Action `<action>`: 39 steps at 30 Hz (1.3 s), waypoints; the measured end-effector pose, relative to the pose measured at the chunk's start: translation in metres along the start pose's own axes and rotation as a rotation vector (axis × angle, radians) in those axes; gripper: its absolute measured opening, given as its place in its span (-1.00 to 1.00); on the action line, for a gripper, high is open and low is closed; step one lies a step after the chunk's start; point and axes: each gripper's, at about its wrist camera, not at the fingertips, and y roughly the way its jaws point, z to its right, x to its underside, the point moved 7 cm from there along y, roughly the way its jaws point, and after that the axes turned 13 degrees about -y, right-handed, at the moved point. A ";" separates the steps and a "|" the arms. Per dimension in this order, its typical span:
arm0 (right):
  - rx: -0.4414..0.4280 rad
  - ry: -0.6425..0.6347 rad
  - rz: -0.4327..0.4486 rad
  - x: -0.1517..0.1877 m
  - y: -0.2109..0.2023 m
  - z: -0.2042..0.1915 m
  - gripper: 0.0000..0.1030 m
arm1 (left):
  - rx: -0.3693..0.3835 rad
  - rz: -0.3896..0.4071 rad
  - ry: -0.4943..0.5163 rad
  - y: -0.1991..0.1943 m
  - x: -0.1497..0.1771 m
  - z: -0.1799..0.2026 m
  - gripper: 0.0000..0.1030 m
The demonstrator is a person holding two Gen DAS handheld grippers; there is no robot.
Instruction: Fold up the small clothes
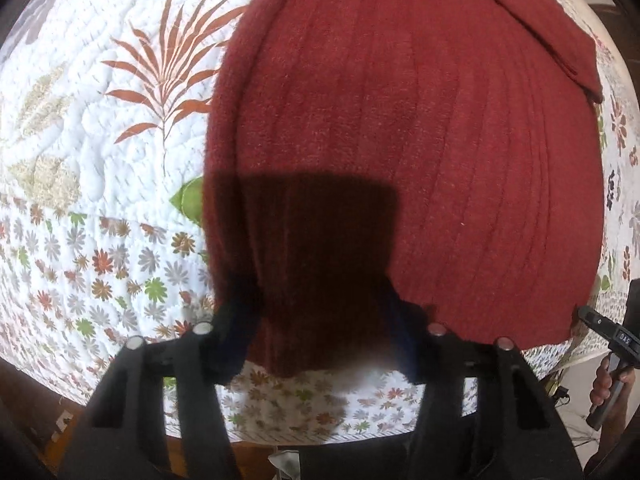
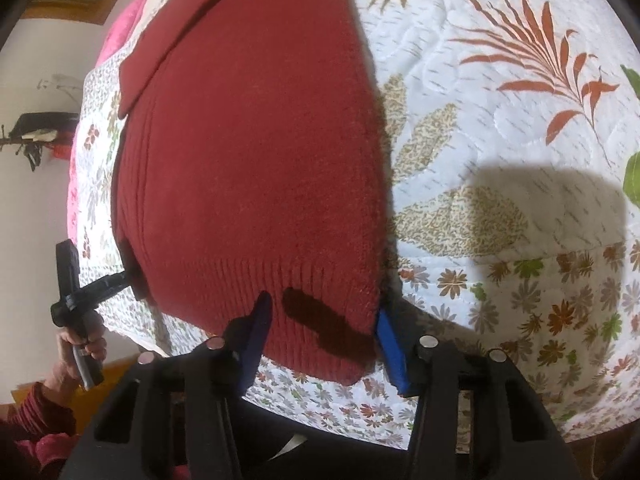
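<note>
Hand-held grippers [image 1: 320,320] [image 2: 320,324] over floral quilt [image 1: 100,160] (sweater [image 1: 400,140] flat)

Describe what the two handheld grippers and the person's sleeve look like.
Both grippers are black plastic frames with silver round bolt heads. The right gripper has bright blue finger pads; the left gripper's pads look dark, in shadow. Each has a black pistol-style handle; one bears a small lettered label. The sleeve is dark red ribbed knit.

Both handheld grippers — left gripper [image 1: 320,320], right gripper [image 2: 320,328] — are black with silver round screws and blue finger pads [image 2: 390,344]; a dark red ribbed sleeve [image 2: 38,416] shows lower left of the right wrist view.
</note>
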 end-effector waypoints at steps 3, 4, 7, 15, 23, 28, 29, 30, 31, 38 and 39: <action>-0.020 -0.037 -0.023 0.003 0.002 -0.008 -0.34 | -0.001 0.003 0.001 0.001 0.004 0.002 -0.55; -0.021 -0.047 -0.028 0.004 0.003 -0.010 -0.43 | 0.009 -0.001 -0.003 0.000 0.004 0.001 -0.63; -0.030 -0.051 -0.030 0.006 0.004 -0.012 -0.73 | 0.061 -0.012 -0.034 -0.006 0.009 -0.002 -0.88; -0.212 -0.041 0.096 -0.011 -0.042 -0.032 -0.87 | 0.213 0.027 -0.052 -0.051 0.008 0.011 -0.91; -0.357 -0.016 0.257 -0.075 -0.095 -0.041 -0.88 | 0.348 0.155 -0.088 -0.107 -0.052 0.031 -0.91; -0.351 -0.018 0.285 -0.129 -0.101 -0.035 -0.88 | 0.338 0.207 -0.086 -0.114 -0.092 0.039 -0.91; -0.356 0.000 0.286 -0.140 -0.099 -0.031 -0.88 | 0.328 0.209 -0.084 -0.112 -0.102 0.039 -0.91; -0.356 0.011 0.284 -0.147 -0.099 -0.025 -0.88 | 0.319 0.208 -0.086 -0.119 -0.110 0.050 -0.91; -0.347 0.023 0.277 -0.158 -0.094 -0.021 -0.88 | 0.315 0.206 -0.091 -0.117 -0.118 0.053 -0.91; -0.286 0.066 0.229 -0.215 -0.066 0.003 -0.79 | 0.295 0.142 -0.191 -0.079 -0.173 0.058 -0.82; -0.273 0.075 0.225 -0.221 -0.063 0.007 -0.72 | 0.299 0.139 -0.218 -0.078 -0.179 0.055 -0.71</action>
